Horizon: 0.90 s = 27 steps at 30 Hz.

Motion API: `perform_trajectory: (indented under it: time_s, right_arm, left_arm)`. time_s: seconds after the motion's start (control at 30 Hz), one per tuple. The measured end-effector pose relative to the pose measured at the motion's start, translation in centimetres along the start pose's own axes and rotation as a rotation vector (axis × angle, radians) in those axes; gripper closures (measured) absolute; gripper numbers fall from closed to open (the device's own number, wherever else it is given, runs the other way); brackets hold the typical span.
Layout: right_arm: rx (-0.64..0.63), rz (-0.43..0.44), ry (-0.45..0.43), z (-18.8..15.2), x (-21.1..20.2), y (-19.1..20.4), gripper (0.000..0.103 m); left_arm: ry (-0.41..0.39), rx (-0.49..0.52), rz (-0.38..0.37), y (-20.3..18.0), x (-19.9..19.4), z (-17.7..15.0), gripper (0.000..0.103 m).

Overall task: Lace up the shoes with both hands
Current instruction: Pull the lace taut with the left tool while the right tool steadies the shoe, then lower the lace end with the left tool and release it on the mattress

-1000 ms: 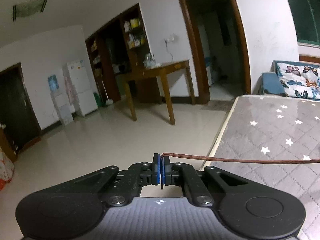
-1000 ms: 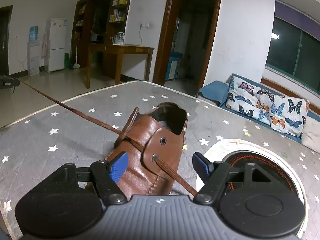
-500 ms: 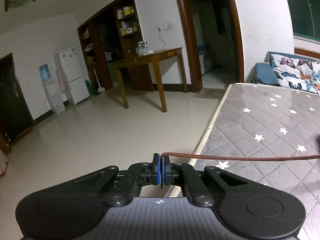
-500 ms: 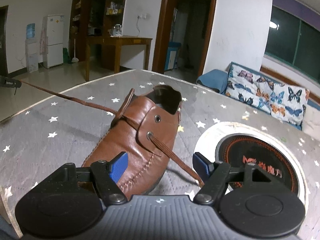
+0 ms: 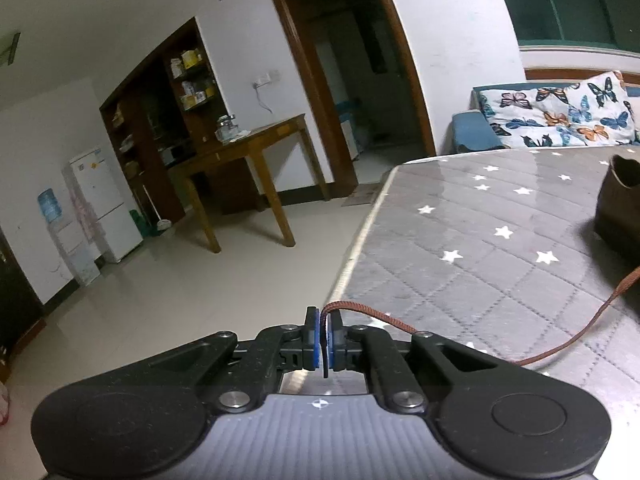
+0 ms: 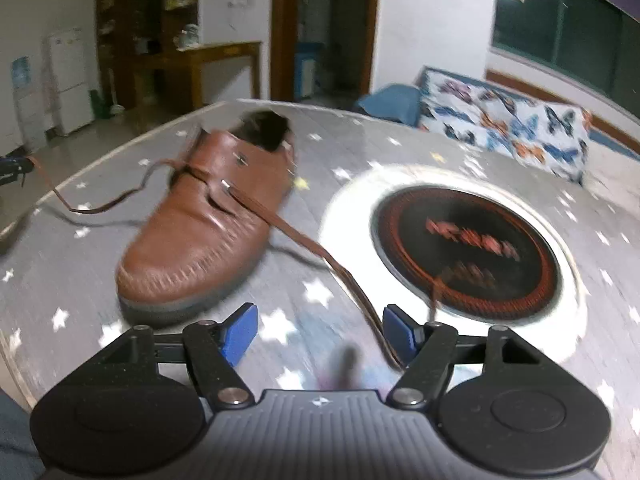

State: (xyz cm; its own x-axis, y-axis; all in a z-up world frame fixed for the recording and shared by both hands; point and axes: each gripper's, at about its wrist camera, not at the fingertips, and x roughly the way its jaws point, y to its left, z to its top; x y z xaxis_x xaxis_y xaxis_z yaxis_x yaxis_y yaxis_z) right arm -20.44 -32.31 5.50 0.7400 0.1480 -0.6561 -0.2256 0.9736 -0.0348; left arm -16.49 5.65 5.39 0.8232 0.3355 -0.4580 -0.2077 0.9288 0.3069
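Brown shoe (image 6: 208, 216) sits on the star-print table (image 6: 304, 292), beside the round cooktop (image 6: 464, 248). Lace (image 5: 560, 344) end is clamped in the left tool (image 5: 324, 344); that run hangs slack. Right tool (image 6: 316, 332) is unclenched, jaws just narrowing, with the other lace run against its right pad but not pinched. Best done: centre that run between the pads before clamping, keep the left pull gentle so the shoe isn't dragged.

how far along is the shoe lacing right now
Done: the lace crosses the shoe through one pair of eyelets. In hand: the left gripper pinches one lace end; the right gripper stands open, the other end beside its pad. Left: the upper eyelets look empty, and no knot.
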Motion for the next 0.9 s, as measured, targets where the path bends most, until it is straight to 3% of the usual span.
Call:
perform_trajectory:
  time_s: [0.27, 0.53, 0.7, 0.73, 0.77, 0.8, 0.9]
  right_arm:
    - [0.120, -0.021, 0.031, -1.6, -0.6, -2.6, 0.042]
    - [0.123, -0.029, 0.015, -1.7, -0.7, -2.3, 0.042]
    - [0.118, -0.027, 0.013, -1.5, -0.7, -1.9, 0.042]
    - [0.117, -0.026, 0.012, -1.4, -0.7, -1.8, 0.042]
    - [0.114, -0.024, 0.013, -1.4, -0.7, -1.7, 0.042]
    - [0.112, -0.022, 0.014, -1.4, -0.7, -1.6, 0.042]
    - [0.105, -0.015, 0.015, -1.3, -0.6, -1.3, 0.042]
  left_arm:
    - [-0.001, 0.042, -0.067, -2.0, 0.1, 0.2, 0.097]
    - [-0.040, 0.163, -0.159, -5.5, -1.7, -1.1, 0.097]
    - [-0.048, 0.240, -0.278, -7.9, -2.6, -2.1, 0.094]
    - [-0.056, 0.258, -0.306, -8.3, -2.9, -2.2, 0.084]
    - [-0.063, 0.276, -0.335, -8.7, -3.2, -2.4, 0.068]
    - [-0.075, 0.293, -0.359, -9.0, -3.5, -2.6, 0.063]
    - [-0.103, 0.337, -0.441, -9.6, -4.5, -2.9, 0.062]
